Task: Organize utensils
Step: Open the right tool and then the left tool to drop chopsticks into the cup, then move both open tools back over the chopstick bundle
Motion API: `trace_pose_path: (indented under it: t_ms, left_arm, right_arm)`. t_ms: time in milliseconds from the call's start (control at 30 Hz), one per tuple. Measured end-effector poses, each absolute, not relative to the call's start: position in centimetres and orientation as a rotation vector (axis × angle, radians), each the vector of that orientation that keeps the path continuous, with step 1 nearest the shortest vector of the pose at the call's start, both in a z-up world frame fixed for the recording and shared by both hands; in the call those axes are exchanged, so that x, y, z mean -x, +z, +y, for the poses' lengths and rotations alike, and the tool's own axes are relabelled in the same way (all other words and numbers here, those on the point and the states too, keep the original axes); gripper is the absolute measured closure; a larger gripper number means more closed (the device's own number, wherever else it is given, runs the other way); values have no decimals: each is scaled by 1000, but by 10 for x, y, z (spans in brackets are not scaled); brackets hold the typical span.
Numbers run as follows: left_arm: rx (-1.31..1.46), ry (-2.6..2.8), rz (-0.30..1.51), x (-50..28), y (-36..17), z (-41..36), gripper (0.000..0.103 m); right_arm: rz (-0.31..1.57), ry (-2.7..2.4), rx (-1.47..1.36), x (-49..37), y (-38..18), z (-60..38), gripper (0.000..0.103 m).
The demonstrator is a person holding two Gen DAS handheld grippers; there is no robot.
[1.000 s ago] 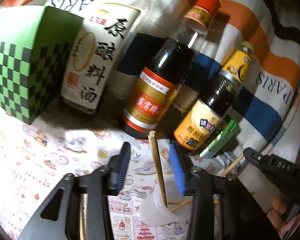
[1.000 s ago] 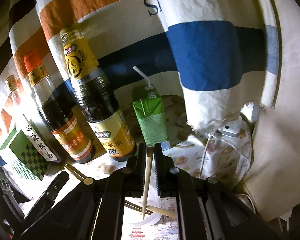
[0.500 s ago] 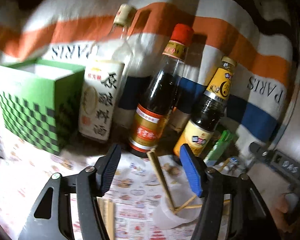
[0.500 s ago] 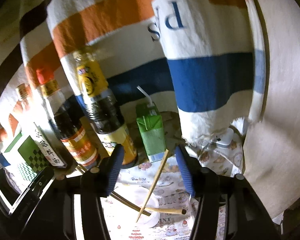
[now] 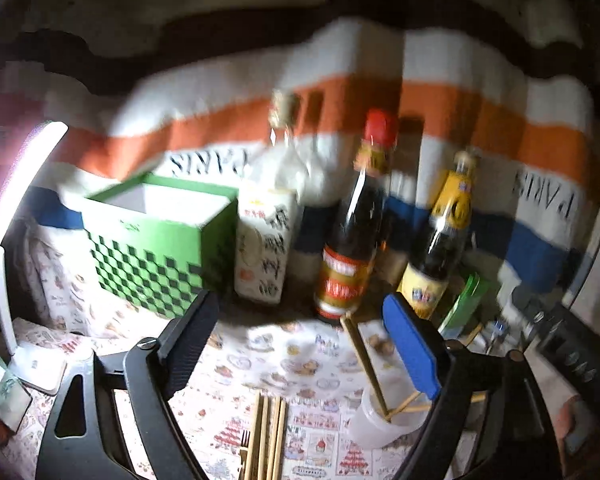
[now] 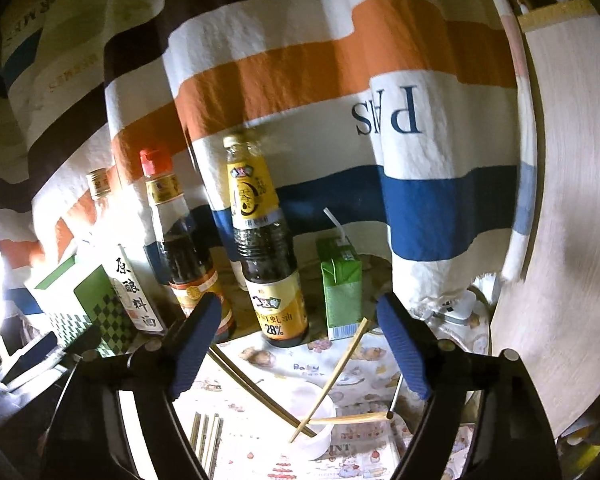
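A clear plastic cup (image 5: 384, 420) stands on the patterned cloth and holds several wooden chopsticks (image 5: 364, 360) that lean outward. It also shows in the right wrist view (image 6: 316, 420), with a chopstick (image 6: 332, 376) leaning up to the right. More chopsticks (image 5: 266, 436) lie flat on the cloth left of the cup, seen too in the right wrist view (image 6: 208, 440). My left gripper (image 5: 300, 348) is open and empty above and behind them. My right gripper (image 6: 296, 344) is open and empty above the cup.
Three sauce bottles stand at the back: a white-labelled one (image 5: 266, 240), a red-capped one (image 5: 352, 232) and a yellow-labelled one (image 5: 440, 248). A green checkered box (image 5: 156, 240) is at the left, a green juice carton (image 6: 340, 292) at the right. A striped towel (image 6: 300, 72) hangs behind.
My right gripper opened and let go of the chopstick, which now leans in the cup. Both grippers pulled back and up, opening wider.
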State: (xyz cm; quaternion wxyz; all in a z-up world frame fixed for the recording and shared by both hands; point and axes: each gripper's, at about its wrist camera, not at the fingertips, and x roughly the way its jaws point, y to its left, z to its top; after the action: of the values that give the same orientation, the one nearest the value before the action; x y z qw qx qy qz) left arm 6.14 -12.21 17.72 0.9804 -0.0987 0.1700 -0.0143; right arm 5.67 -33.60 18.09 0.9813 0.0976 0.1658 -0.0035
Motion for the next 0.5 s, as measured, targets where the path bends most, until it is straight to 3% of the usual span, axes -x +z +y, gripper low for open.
trace_pose_path:
  t_ms: [67, 500]
  left_arm:
    - [187, -43, 313, -51, 185, -118, 8]
    - [303, -24, 340, -48, 195, -81, 4]
  right_arm:
    - [327, -15, -191, -55, 182, -336, 18]
    - [281, 43, -212, -42, 189, -333, 13]
